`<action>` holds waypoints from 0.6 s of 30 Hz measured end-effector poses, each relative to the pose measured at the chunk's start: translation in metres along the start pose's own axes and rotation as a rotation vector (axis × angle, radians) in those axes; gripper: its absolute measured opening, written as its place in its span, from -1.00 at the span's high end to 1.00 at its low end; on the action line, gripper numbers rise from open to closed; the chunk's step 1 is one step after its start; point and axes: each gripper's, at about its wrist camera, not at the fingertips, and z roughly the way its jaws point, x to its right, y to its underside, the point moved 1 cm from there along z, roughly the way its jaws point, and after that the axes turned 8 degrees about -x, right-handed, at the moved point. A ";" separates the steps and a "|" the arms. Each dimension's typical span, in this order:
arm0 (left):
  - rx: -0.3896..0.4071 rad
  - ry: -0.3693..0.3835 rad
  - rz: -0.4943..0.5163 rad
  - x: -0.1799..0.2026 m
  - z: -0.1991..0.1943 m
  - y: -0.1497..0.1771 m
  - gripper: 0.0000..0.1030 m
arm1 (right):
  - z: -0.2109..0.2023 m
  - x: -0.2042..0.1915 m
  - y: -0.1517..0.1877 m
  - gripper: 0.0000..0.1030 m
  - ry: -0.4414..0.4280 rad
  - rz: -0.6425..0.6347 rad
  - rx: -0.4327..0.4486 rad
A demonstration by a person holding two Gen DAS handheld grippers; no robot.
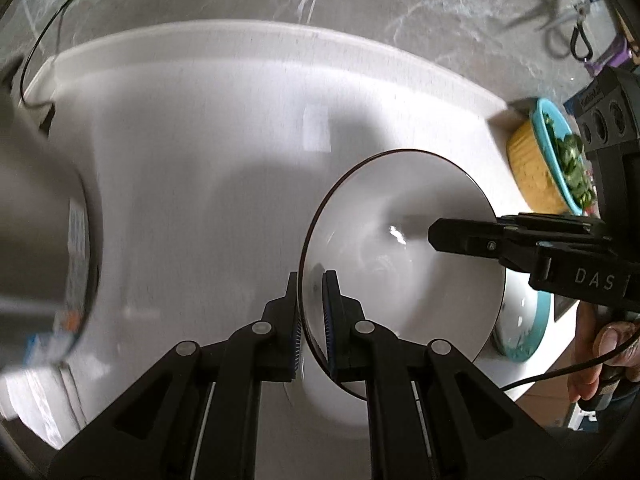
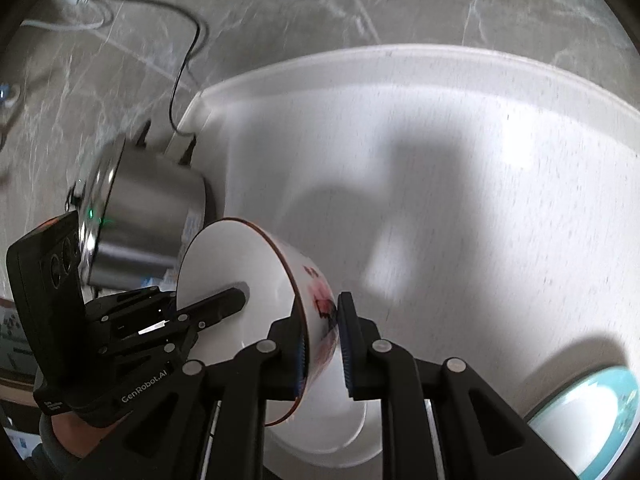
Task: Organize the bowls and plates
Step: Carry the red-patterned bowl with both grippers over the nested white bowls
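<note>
Tools left (image 1: pixel 311 280) and right (image 2: pixel 323 312), both clamping bowl (image 1: pixel 400 248) rim

White bowl (image 1: pixel 404 256) with a dark rim and red flowers — tipped on its side, above the white table (image 1: pixel 192 184)

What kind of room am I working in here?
Probably a home kitchen or dining corner. A white tabletop stands over grey marble-look floor tiles; a steel electric cooker sits plugged in beside it, and a teal-and-yellow bowl of chopped greens waits nearby.
</note>
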 end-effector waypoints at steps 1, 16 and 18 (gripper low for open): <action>-0.007 0.000 -0.005 0.001 0.003 0.008 0.84 | 0.004 -0.001 0.006 0.67 0.002 0.002 -0.009; -0.052 -0.044 -0.004 0.016 0.043 0.080 0.85 | 0.032 0.003 0.056 0.68 0.083 -0.022 -0.060; -0.056 -0.046 -0.001 0.018 0.047 0.080 0.85 | 0.034 0.003 0.057 0.69 0.092 -0.023 -0.059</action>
